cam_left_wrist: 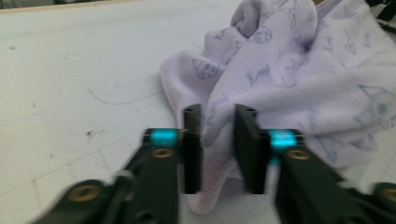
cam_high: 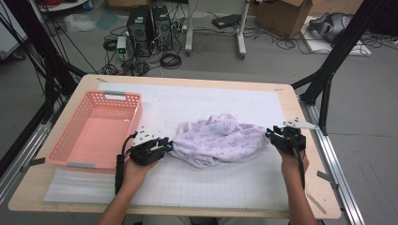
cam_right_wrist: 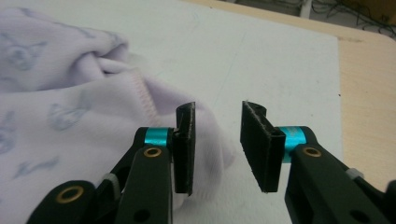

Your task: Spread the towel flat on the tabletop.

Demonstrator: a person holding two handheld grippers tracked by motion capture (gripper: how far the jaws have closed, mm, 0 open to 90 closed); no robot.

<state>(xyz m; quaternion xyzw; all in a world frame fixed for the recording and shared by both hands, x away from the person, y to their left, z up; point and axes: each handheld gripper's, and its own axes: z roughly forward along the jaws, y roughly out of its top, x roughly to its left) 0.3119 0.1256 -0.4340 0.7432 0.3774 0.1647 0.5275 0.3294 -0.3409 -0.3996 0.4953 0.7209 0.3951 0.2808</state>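
The pink slotted plastic basket (cam_high: 94, 129) held nothing. Beside it, a crumpled lilac fleece garment (cam_high: 218, 139) lay on the counter (cam_high: 291, 197). Both left tongs (cam_high: 165, 144) and right tongs (cam_high: 273, 132) stood parted, a soft fold between the left pair.

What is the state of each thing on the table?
Cloth: crumpled in a heap on the white mat, not folded.
Basket: upright, nothing inside.
Left claw: open, a cloth edge between its jaws.
Right claw: open, at the cloth's other edge, gripping nothing.
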